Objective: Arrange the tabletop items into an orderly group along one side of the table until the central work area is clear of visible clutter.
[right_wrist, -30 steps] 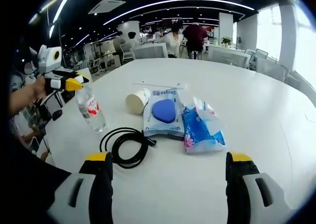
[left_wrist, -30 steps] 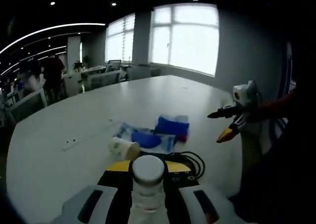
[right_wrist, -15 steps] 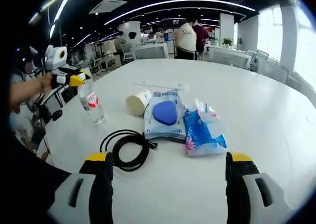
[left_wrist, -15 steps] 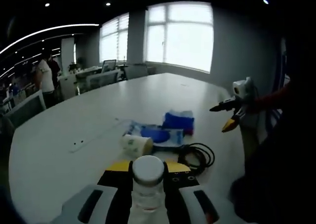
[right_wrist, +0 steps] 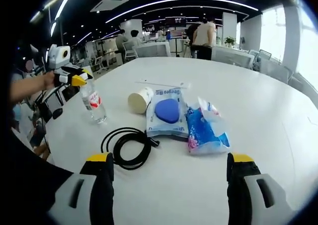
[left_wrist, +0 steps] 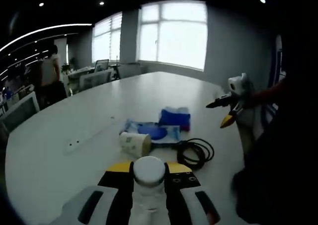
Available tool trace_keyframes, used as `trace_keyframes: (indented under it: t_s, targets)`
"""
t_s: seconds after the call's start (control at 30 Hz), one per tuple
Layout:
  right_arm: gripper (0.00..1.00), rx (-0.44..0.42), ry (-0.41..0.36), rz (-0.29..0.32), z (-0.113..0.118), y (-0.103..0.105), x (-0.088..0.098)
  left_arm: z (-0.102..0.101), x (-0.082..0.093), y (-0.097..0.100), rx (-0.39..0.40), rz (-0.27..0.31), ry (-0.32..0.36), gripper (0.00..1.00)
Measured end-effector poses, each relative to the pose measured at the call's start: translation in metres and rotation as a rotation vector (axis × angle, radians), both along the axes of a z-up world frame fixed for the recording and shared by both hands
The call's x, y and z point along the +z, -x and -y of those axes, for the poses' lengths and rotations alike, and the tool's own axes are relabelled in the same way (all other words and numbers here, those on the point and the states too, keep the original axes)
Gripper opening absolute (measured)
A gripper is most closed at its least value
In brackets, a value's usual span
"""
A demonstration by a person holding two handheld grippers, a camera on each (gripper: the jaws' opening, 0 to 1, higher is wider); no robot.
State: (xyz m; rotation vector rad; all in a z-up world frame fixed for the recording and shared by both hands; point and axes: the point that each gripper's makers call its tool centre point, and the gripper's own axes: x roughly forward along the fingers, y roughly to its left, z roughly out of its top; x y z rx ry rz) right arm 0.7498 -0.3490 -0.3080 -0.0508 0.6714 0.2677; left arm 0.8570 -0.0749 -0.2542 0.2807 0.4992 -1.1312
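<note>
left tongs (left_wrist: 149, 197) round bottle (right_wrist: 93, 102) (upright)

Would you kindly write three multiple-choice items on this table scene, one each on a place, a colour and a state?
1. Where does the coiled black cable lie?
A. on the white table, beside the pouch with the blue shape
B. on a chair
C. inside the paper cup

2. What colour is the bottle's cap?
A. red
B. white
C. green

3. How does the right gripper stand?
A. shut on the cable
B. shut on the cup
C. open, holding nothing

Answers: 1 A, the coil rests by the pouch's near corner; 2 B, seen between the left gripper's jaws; 3 C, its jaws stand wide apart over bare table.
</note>
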Motion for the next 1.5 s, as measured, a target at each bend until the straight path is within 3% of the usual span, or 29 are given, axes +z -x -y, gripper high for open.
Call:
trace_keyframes:
  t_s: [0.23,0.77,0.9,1.1,1.23,1.33,1.5]
  targets:
    - [0.91,0.004,-0.014,0.006,0.000,-0.003,0.004,0.002,-0.001,0.004,-0.063,0.015,0.021,0.22]
    - [0.91,0.025,-0.013,0.030,-0.001,-0.002,0.010,0.002,0.000,0.007,-0.104,0.000,0.040,0.23]
    - [0.91,0.030,-0.016,0.042,-0.001,-0.003,0.014,0.001,0.001,0.006,-0.087,-0.017,0.045,0.24]
    - [0.91,0.092,-0.017,0.075,-0.010,-0.008,0.027,-0.005,0.010,0.006,-0.021,-0.014,0.066,0.40]
    - [0.91,0.123,-0.024,0.096,-0.016,-0.015,0.036,-0.010,0.016,0.010,-0.002,-0.006,0.095,0.40]
    - [0.92,0.134,-0.046,0.109,-0.023,-0.021,0.043,-0.015,0.018,0.011,0.036,0.005,0.104,0.50]
    - [0.94,0.185,-0.066,0.138,-0.034,-0.028,0.052,-0.021,0.019,0.024,0.076,-0.031,0.123,0.53]
